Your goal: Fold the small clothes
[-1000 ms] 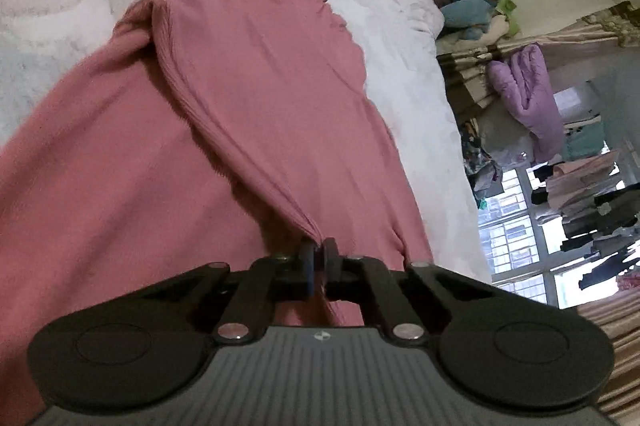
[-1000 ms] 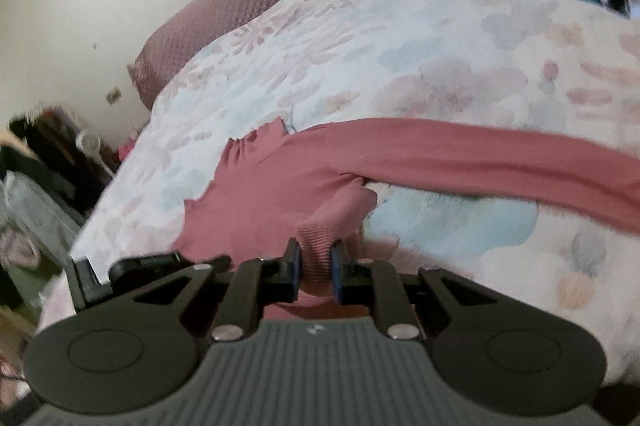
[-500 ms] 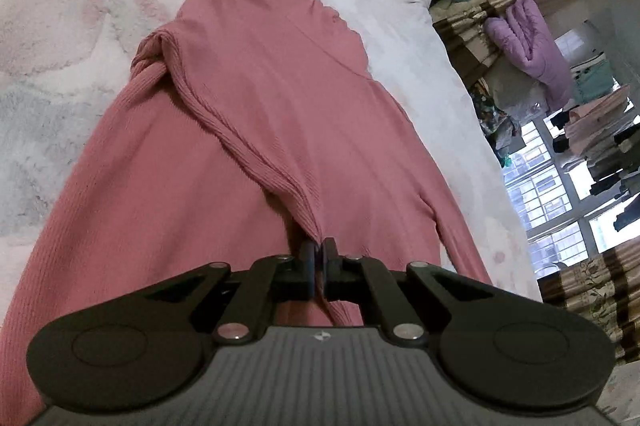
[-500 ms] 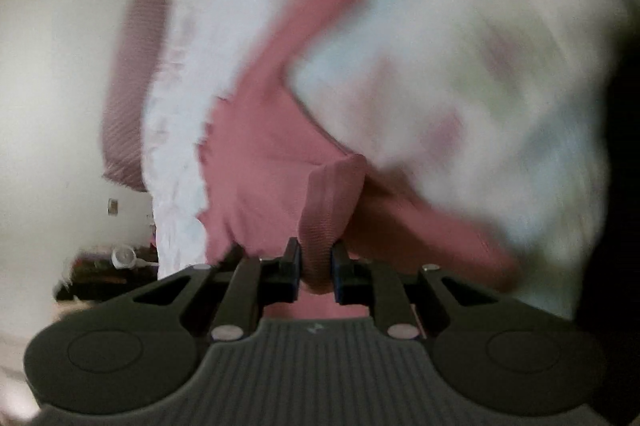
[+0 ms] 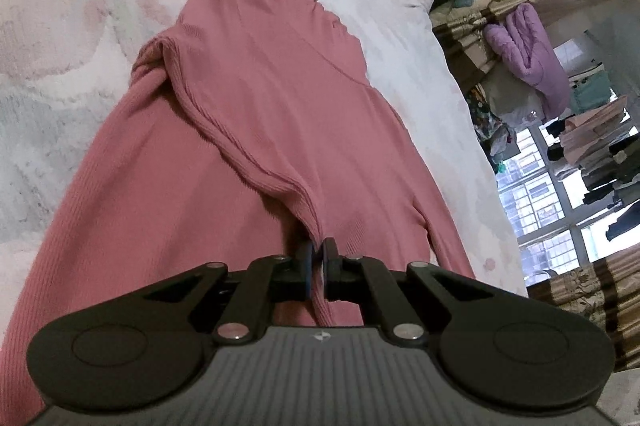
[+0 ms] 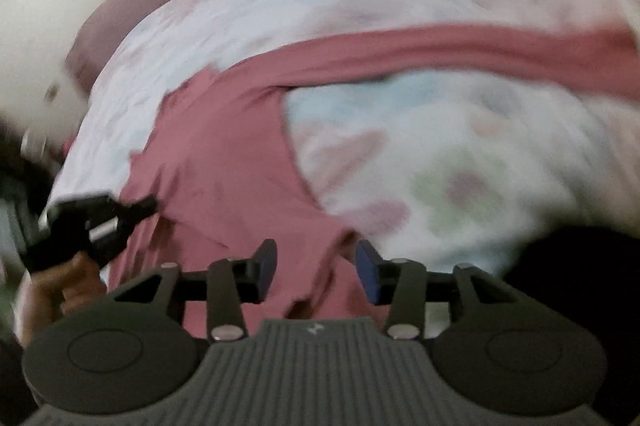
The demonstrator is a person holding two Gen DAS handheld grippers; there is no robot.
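A pink ribbed top (image 5: 256, 114) is spread on the floral bedspread (image 5: 72, 38) of a bed. A folded edge of it is pinched between the closed jaws of the left gripper (image 5: 319, 258). The jaws of the right gripper (image 6: 316, 268) are opening, with the top's cloth lying loose between them, untouched by the pads.

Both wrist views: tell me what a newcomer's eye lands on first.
The pink ribbed top spread over the pale floral bedspread dominates both views. The left tool is clamped on a fold of it low in its view, while the right tool is opening with pink fabric lying loose between its pads. One sleeve stretches across the bed.
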